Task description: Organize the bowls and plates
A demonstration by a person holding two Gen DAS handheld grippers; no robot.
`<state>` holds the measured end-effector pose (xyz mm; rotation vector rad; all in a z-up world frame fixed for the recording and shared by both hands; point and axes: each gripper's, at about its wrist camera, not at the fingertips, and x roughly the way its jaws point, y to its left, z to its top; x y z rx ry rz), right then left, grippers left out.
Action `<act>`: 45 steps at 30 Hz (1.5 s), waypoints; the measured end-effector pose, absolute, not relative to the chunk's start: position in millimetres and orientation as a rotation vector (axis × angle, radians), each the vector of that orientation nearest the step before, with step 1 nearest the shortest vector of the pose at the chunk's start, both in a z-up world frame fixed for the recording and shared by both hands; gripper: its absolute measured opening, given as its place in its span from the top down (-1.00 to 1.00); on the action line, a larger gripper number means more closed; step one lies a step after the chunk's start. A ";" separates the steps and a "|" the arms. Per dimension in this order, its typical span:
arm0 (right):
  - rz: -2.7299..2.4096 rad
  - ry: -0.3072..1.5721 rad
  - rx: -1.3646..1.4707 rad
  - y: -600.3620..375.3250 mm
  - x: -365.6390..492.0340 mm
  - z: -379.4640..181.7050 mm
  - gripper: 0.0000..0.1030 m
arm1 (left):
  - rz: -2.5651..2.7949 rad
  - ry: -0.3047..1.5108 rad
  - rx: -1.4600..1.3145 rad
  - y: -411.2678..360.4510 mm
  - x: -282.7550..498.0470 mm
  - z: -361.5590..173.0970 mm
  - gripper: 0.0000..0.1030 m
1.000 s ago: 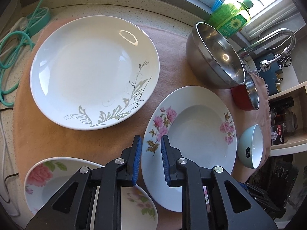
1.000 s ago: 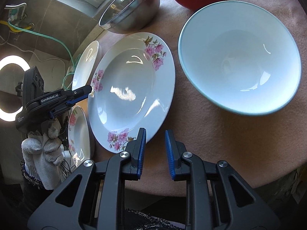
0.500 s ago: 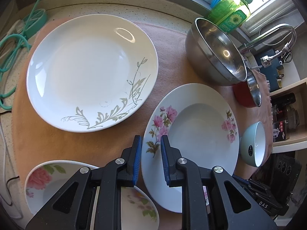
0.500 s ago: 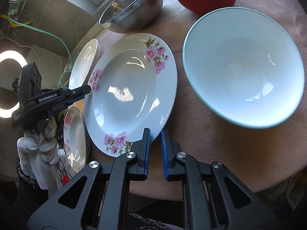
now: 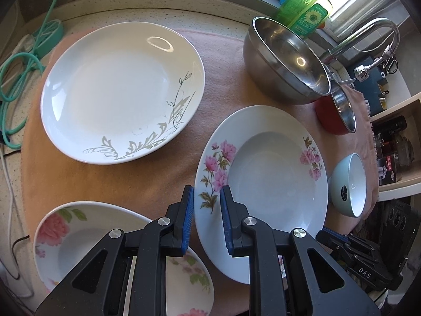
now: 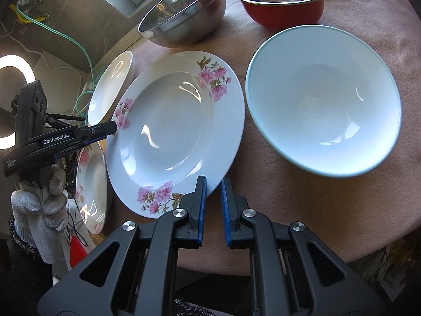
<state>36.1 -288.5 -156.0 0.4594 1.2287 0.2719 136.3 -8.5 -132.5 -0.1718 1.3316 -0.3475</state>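
A deep plate with pink flowers (image 5: 265, 173) lies on the pink cloth; it also shows in the right wrist view (image 6: 173, 131). My left gripper (image 5: 207, 192) is open with the plate's left rim between its fingers. My right gripper (image 6: 213, 184) is slightly open over the plate's near rim and holds nothing. A large white plate with a grey leaf pattern (image 5: 118, 89) lies at the back left. A rose-patterned plate (image 5: 79, 242) lies under my left gripper. A light blue bowl (image 6: 323, 110) stands right of the flowered plate.
A steel bowl (image 5: 286, 60) and a red bowl (image 5: 334, 115) stand at the back. A green soap bottle (image 5: 305, 8), a faucet (image 5: 373, 36) and green cables (image 5: 15, 79) ring the cloth. Shelves (image 5: 394, 144) stand to the right.
My right gripper narrowed and slid left to the flowered plate's near rim, then opened a little. My left gripper stayed at the plate's left rim.
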 end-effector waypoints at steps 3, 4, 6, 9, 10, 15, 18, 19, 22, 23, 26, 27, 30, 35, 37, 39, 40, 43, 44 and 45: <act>0.267 1.230 0.456 -290.4 36.6 -156.7 0.78 | -0.340 1.332 -0.175 -9.2 132.1 -132.3 0.65; 0.265 1.229 0.454 -291.1 36.9 -156.7 0.78 | -0.338 1.330 -0.170 -10.0 130.2 -131.9 0.65; 0.262 1.228 0.460 -293.6 36.8 -157.4 0.78 | -0.336 1.330 -0.154 -11.9 125.9 -131.5 0.65; 0.267 1.229 0.473 -294.9 37.5 -157.4 0.80 | -0.342 1.342 -0.146 -11.5 124.1 -134.7 0.65; 0.269 1.230 0.474 -295.2 37.3 -157.4 0.80 | -0.346 1.349 -0.155 -9.6 125.3 -136.2 0.65; 0.274 1.234 0.503 -298.6 36.9 -159.4 0.80 | -0.340 1.343 -0.130 -12.6 133.0 -135.2 0.65; 0.261 1.230 0.529 -301.8 36.6 -159.9 0.80 | -0.327 1.331 -0.107 -16.5 141.1 -133.2 0.65; 0.259 1.230 0.533 -302.4 36.9 -159.9 0.80 | -0.321 1.330 -0.102 -17.6 144.2 -133.3 0.65; 0.262 1.231 0.536 -301.6 37.4 -160.2 0.80 | -0.327 1.330 -0.091 -21.6 152.6 -135.7 0.65; 0.262 1.230 0.537 -301.4 37.6 -160.3 0.80 | -0.329 1.329 -0.083 -23.4 154.2 -136.2 0.65; 0.260 1.229 0.544 -301.7 38.9 -161.0 0.79 | -0.336 1.326 -0.074 -25.6 159.8 -136.5 0.65; 0.260 1.230 0.546 -301.7 39.4 -161.1 0.79 | -0.338 1.325 -0.067 -26.2 161.5 -136.4 0.65; 0.261 1.234 0.554 -303.3 39.9 -162.1 0.78 | -0.344 1.325 -0.046 -29.3 165.5 -136.0 0.65; 0.266 1.235 0.536 -301.4 40.5 -161.0 0.78 | -0.346 1.323 -0.010 -36.7 167.4 -134.2 0.64; 0.271 1.236 0.522 -300.6 40.8 -160.4 0.78 | -0.348 1.319 0.002 -38.2 165.8 -133.8 0.64; 0.275 1.238 0.509 -299.7 41.0 -159.5 0.78 | -0.352 1.316 0.013 -39.3 164.4 -133.2 0.64; 0.275 1.240 0.504 -299.4 41.2 -159.1 0.78 | -0.354 1.315 0.019 -39.3 163.6 -133.1 0.64; 0.273 1.241 0.489 -299.8 42.7 -157.6 0.77 | -0.355 1.317 0.027 -40.5 160.6 -133.5 0.64; 0.272 1.242 0.486 -299.9 42.5 -157.6 0.77 | -0.355 1.319 0.026 -40.1 159.1 -133.6 0.64; 0.270 1.244 0.483 -300.2 41.1 -157.6 0.77 | -0.352 1.319 0.023 -39.5 157.2 -133.6 0.64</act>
